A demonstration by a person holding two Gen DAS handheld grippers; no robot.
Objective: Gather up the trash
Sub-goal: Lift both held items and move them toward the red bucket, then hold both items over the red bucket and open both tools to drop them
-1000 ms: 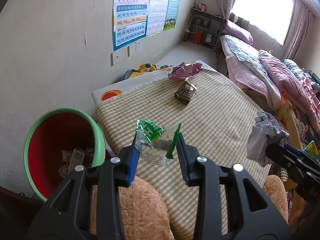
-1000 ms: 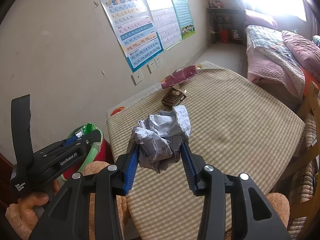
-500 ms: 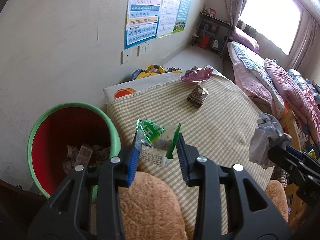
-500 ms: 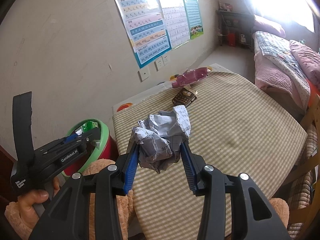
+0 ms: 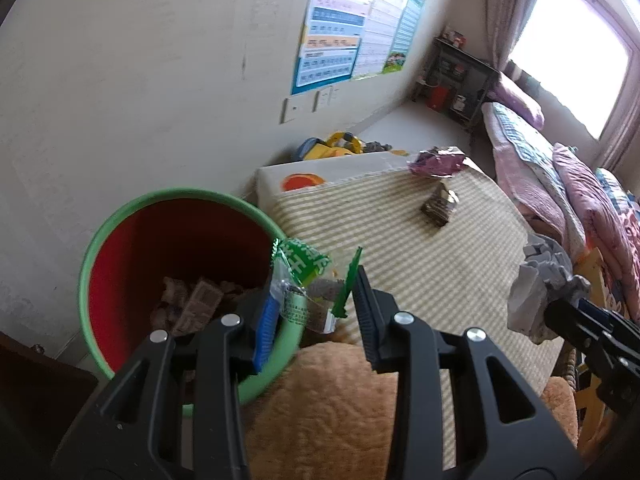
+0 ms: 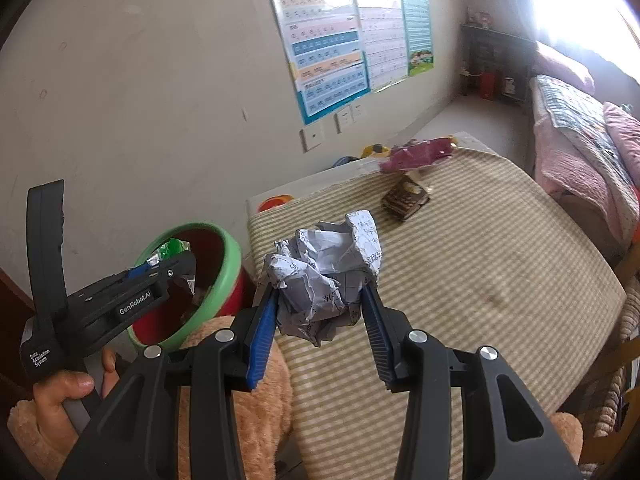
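Left gripper [image 5: 312, 304] jaws gripping green wrapper [image 5: 303, 268] at bin [image 5: 120, 220] rim, right gripper [image 6: 320, 312] jaws gripping crumpled paper [image 6: 326, 268] over bench [image 6: 480, 264]

Green-and-clear plastic wrapper [image 5: 306, 284] pinched between pads, held at near rim of bin. Crumpled grey-white printed paper ball [image 6: 326, 276] clamped between pads, held above checked tablecloth. Bin [image 5: 120, 216]: green rim, red inside, on floor beside table, scraps seen at bottom. Brown snack packet [image 5: 440, 204] and purple wrapper [image 5: 438, 158] left lying on table's far end.
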